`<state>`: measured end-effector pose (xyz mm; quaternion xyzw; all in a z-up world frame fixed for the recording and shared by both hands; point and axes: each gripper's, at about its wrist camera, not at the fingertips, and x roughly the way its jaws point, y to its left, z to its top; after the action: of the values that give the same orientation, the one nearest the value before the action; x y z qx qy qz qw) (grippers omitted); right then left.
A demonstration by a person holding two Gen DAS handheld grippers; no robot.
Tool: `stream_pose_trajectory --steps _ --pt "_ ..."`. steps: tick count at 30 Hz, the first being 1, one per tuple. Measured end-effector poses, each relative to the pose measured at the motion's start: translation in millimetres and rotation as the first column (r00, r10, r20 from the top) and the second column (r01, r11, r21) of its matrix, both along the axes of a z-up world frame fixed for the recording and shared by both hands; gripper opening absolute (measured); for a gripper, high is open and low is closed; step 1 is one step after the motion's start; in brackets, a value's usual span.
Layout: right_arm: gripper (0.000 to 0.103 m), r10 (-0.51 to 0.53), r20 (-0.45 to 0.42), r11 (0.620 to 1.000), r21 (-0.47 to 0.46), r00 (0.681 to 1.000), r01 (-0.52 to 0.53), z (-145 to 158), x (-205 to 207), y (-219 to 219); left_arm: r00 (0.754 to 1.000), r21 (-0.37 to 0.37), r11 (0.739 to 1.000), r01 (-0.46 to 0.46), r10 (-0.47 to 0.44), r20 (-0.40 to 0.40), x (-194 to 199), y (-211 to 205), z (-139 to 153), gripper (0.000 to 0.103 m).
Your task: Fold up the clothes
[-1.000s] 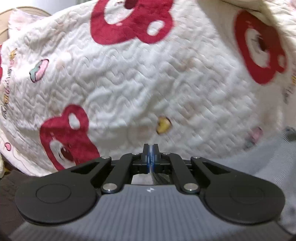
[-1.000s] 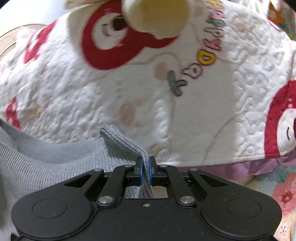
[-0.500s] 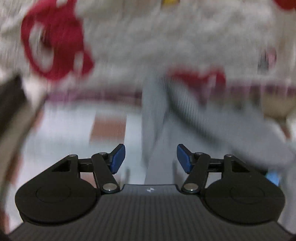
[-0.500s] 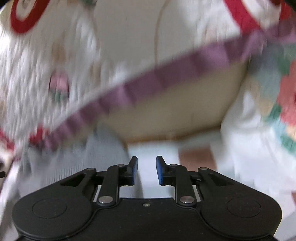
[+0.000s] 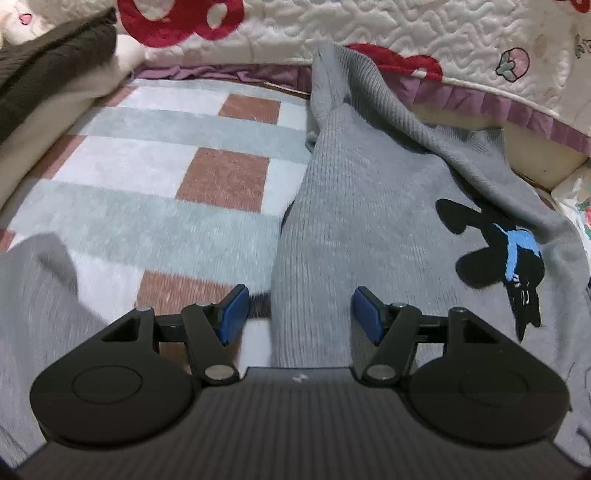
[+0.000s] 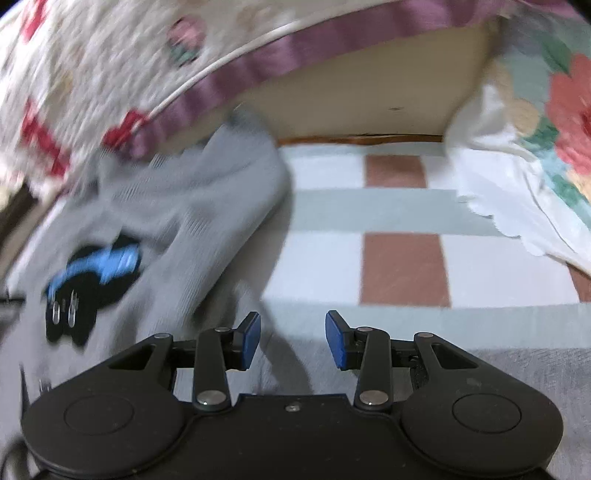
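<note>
A grey knit sweater [image 5: 354,229] with a black and blue figure [image 5: 506,251] on its front lies on a checked blanket. One sleeve runs from the quilt's edge toward the camera and passes between the wide-open fingers of my left gripper [image 5: 301,314], which do not clamp it. In the right wrist view the same sweater [image 6: 192,229] lies at the left, blurred, with its figure [image 6: 96,273] showing. My right gripper [image 6: 291,339] is open above the blanket beside the sweater, holding nothing.
The checked blanket [image 5: 166,177] of white, pale green and brown squares covers the surface. A white quilt [image 5: 424,29] with red prints and a purple hem lies behind. A dark garment [image 5: 48,74] sits far left. A floral cloth [image 6: 535,155] lies at right.
Both grippers were shut a second ago, the right one on the sweater's edge. Both have opened, let go, and swung down from the quilt toward the blanket and the laid-out sweater.
</note>
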<state>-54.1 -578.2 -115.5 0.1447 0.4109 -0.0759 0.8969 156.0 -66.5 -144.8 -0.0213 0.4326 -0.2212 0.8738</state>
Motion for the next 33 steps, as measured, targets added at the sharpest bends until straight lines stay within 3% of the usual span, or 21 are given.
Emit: stream_pose_trajectory --steps 4,6,8,12,13,14,15,16,19,22,24,27,29,33 --pt "0.046 0.08 -0.036 0.993 -0.089 0.996 -0.083 2 6 25 0.999 -0.011 0.998 0.054 -0.054 -0.006 1 -6 4 0.062" --pt "0.057 0.103 -0.055 0.987 -0.118 0.993 -0.109 1 15 30 0.998 -0.017 0.998 0.057 -0.057 0.003 1 -7 2 0.062" --pt "0.06 0.112 -0.071 0.982 -0.144 0.991 -0.121 0 29 30 0.998 -0.022 0.998 0.06 -0.06 0.013 1 -7 1 0.062" --pt "0.062 0.109 -0.107 0.983 -0.133 0.988 -0.123 -6 49 27 0.997 -0.03 0.997 0.066 -0.065 0.033 0 -7 -1 0.062" --pt "0.06 0.11 -0.094 0.985 -0.12 0.989 -0.121 -5 48 28 0.997 -0.032 0.997 0.068 -0.066 0.038 -1 -7 -1 0.061" --pt "0.042 0.11 -0.082 0.987 -0.107 0.991 -0.119 -3 47 29 0.997 -0.033 0.997 0.07 -0.068 0.043 -1 -7 -2 0.055" --pt "0.007 0.11 -0.069 0.989 -0.094 0.991 -0.117 -1 46 31 0.996 -0.027 0.996 0.083 -0.082 0.043 -2 -8 -1 0.042" --pt "0.009 0.11 -0.057 0.99 -0.081 0.992 -0.115 0 45 32 0.995 -0.021 0.995 0.096 -0.095 0.043 -3 -9 0 0.005" --pt "0.007 0.032 0.02 0.995 -0.096 0.999 -0.03 25 22 35 0.993 -0.021 0.995 0.096 -0.095 0.066 -12 -5 16 0.006" --pt "0.006 -0.08 0.059 0.981 -0.172 0.995 0.089 51 -18 33 0.992 -0.03 0.996 0.078 -0.075 0.1 -26 2 37 0.005" --pt "0.006 -0.101 0.013 0.979 -0.176 0.995 0.101 47 -34 32 0.991 -0.035 0.997 0.066 -0.061 0.121 -34 7 50 0.005" --pt "0.006 -0.09 -0.079 0.972 -0.224 0.993 0.07 20 -39 37 0.997 0.05 0.998 0.034 -0.038 0.065 -30 2 32 0.006" --pt "0.006 -0.082 -0.063 0.97 -0.234 0.995 0.065 14 -37 42 0.999 0.077 0.997 0.013 -0.017 0.044 -29 1 23 0.005" --pt "0.006 -0.123 0.053 0.974 -0.184 0.991 0.131 43 -43 45 0.981 0.0 1.0 -0.022 0.022 0.192 -56 16 71 0.005"
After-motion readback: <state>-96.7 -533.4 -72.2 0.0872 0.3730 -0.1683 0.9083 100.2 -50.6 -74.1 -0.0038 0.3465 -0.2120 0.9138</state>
